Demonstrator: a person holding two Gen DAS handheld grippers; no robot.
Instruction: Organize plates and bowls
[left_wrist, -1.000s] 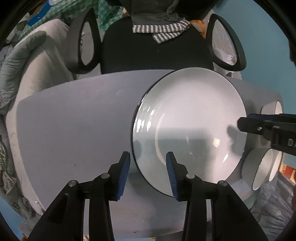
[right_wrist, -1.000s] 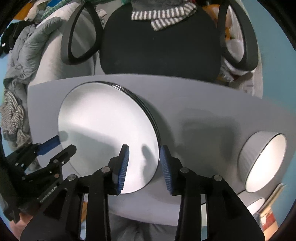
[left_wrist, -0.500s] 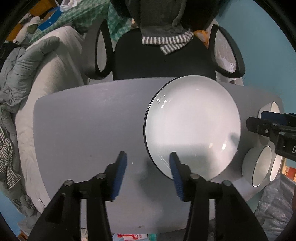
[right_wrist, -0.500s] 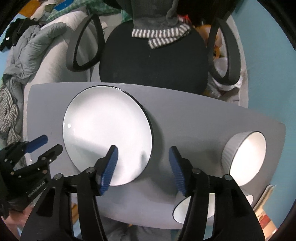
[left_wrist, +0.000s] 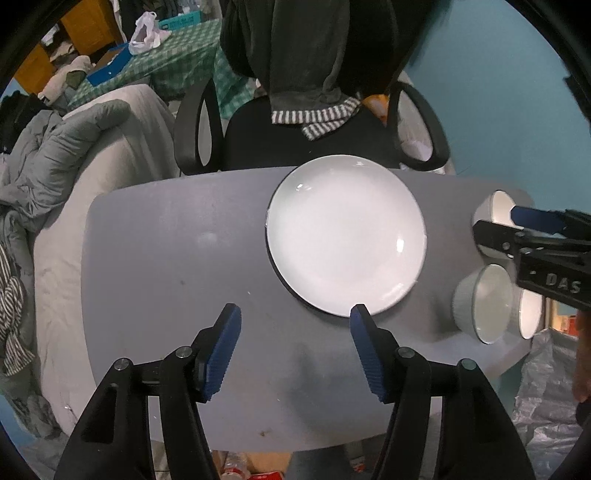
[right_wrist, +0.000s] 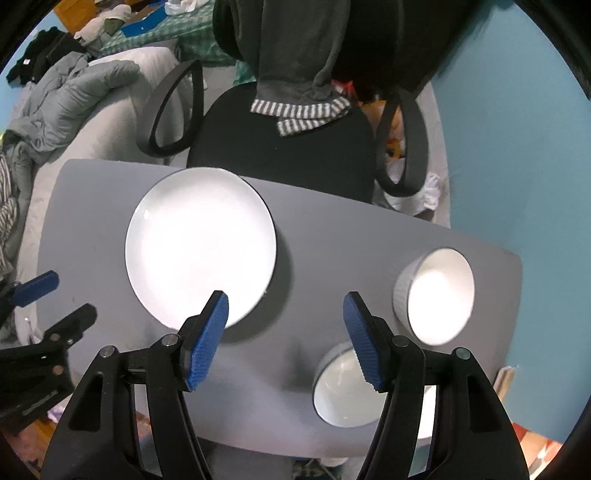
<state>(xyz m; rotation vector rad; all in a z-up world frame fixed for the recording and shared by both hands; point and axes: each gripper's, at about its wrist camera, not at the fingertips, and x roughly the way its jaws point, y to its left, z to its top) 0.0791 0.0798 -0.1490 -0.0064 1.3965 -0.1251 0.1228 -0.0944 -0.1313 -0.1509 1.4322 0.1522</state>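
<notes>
With both the left gripper (left_wrist: 295, 347) and right gripper (right_wrist: 286, 332) opening, empty, above the white plate (left_wrist: 347, 236) mid-table, next swing right toward the ribbed bowls (right_wrist: 436, 295), gripping one rim squarely.

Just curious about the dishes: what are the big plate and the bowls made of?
The plate looks like glazed white ceramic: glossy, with bright reflections and a thin dark rim. The bowls seem the same inside, with a matte, ribbed grey outside. Melamine can't be ruled out.
</notes>
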